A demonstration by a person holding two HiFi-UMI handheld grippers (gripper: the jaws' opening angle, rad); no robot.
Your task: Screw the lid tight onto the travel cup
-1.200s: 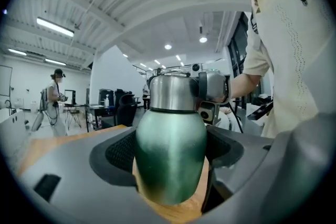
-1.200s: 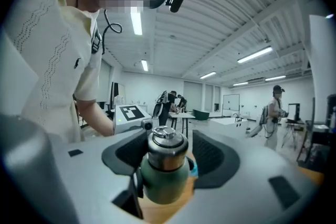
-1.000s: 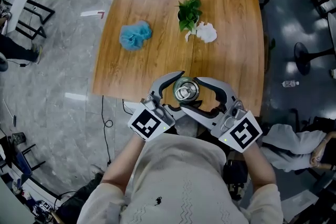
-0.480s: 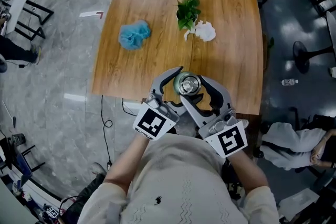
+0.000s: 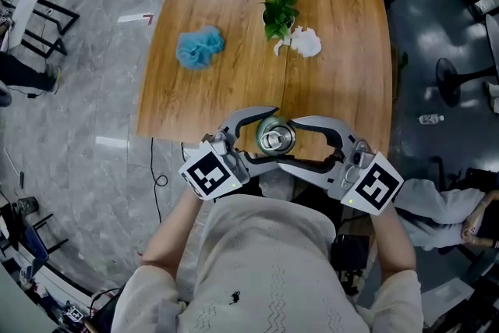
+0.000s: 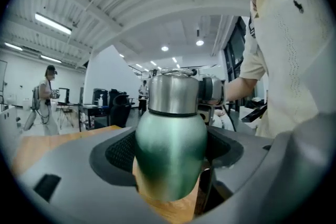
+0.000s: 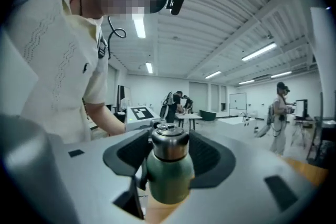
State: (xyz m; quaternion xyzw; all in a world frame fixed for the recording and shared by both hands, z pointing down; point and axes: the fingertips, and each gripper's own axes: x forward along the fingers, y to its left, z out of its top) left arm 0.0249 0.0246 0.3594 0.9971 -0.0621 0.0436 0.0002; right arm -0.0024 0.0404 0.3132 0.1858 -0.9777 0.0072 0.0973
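The travel cup point(image 5: 275, 138), green with a steel lid, stands upright at the near edge of the wooden table point(image 5: 234, 27). My left gripper point(image 5: 261, 136) reaches in from the left. Its pads press both sides of the green body point(image 6: 170, 149), under the steel lid point(image 6: 173, 93). My right gripper point(image 5: 287, 141) comes from the right, higher up. Its jaws have just been closing a little, and the lid point(image 7: 169, 145) sits between them with both pads against it. The green body point(image 7: 169, 181) shows below those jaws.
Further back on the table lie a blue fluffy ball point(image 5: 200, 49), a small green plant point(image 5: 279, 14) and a white crumpled object point(image 5: 306, 44). The cup stands a short way from the table's front edge. People and desks fill the room behind.
The right gripper's handle swung in toward my body, then back out to the right. The left gripper's handle swung further left. The cup stayed in place.
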